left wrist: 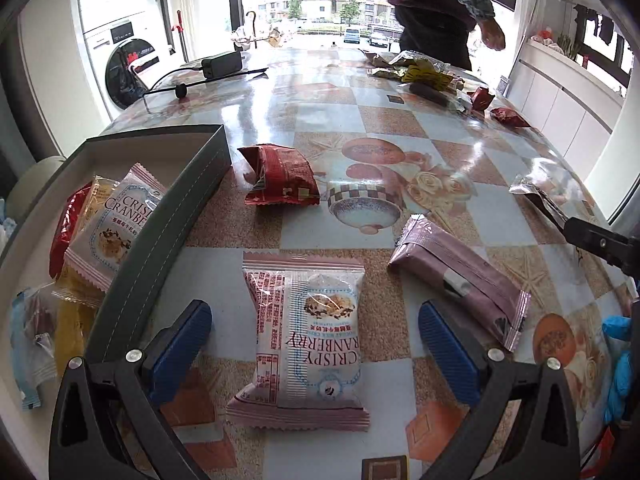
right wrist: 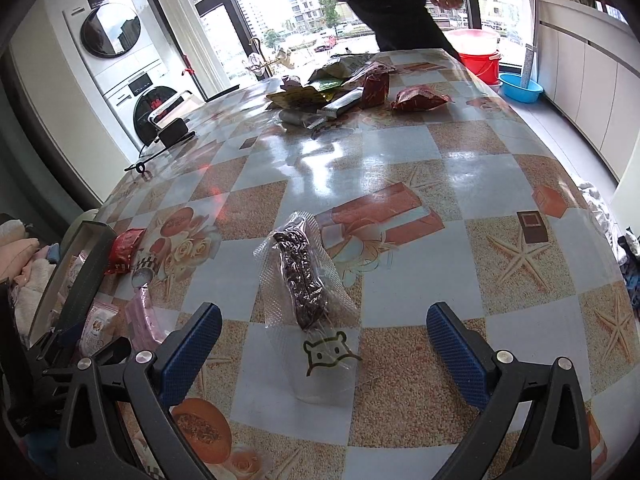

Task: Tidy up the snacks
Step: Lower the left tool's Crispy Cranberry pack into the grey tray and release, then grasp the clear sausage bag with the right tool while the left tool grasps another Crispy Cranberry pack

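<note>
My left gripper is open, its jaws on either side of a pink-and-white Crispy Cranberry packet lying flat on the table. A mauve bar packet lies to its right and a red packet farther off. A grey box at the left holds several snack packets, among them another cranberry packet. My right gripper is open over a clear packet of dark snack with a hamster print. The box shows at the left edge of the right wrist view.
A heap of snack packets lies at the table's far end, where a person stands. A black charger with cable lies at the far left. Washing machines stand left; a red bucket and blue basin sit by the window.
</note>
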Motion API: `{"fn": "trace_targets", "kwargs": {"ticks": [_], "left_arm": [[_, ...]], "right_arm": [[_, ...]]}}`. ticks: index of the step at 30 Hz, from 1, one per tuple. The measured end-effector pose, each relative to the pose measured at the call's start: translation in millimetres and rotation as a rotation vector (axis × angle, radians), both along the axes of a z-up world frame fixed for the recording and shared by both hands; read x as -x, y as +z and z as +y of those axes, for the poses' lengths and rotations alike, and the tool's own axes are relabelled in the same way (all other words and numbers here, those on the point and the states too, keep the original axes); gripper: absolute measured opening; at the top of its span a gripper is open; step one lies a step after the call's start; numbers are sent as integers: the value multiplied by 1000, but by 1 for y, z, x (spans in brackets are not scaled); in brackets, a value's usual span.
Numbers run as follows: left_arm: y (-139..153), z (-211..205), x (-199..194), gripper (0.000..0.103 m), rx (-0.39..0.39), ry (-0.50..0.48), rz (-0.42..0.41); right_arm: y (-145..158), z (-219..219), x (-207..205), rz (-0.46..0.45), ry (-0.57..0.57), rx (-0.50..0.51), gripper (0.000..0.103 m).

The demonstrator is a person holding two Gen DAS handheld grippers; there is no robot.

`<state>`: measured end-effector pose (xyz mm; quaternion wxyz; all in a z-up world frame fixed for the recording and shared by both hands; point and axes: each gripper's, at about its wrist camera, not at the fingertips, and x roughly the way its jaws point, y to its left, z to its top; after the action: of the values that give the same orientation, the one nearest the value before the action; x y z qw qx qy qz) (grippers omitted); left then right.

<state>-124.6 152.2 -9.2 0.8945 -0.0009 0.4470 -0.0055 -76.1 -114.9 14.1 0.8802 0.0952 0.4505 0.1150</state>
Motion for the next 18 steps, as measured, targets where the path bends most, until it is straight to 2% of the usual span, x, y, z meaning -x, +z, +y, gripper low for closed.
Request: {"fn": "trace_targets", "kwargs": {"ticks": [5,6,8,9,12,18], "left_arm": [[0,0,0,103,0,0,0],[0,0,0,103,0,0,0],[0,0,0,103,0,0,0],[0,0,0,103,0,-1,0],[0,0,0,103,1,0,-1],[0,0,1,103,1,-2,0]], "right_arm": [[-1,8,-1,14,6,68,103],[-2,14,-3,24,12,109,103],[-7,36,-9,58,53,265,103],[-7,45,-12,54,83,296,103],[-9,58,-26,79,153,296,103],[-10,64,-60,195,165,317,103]]}}
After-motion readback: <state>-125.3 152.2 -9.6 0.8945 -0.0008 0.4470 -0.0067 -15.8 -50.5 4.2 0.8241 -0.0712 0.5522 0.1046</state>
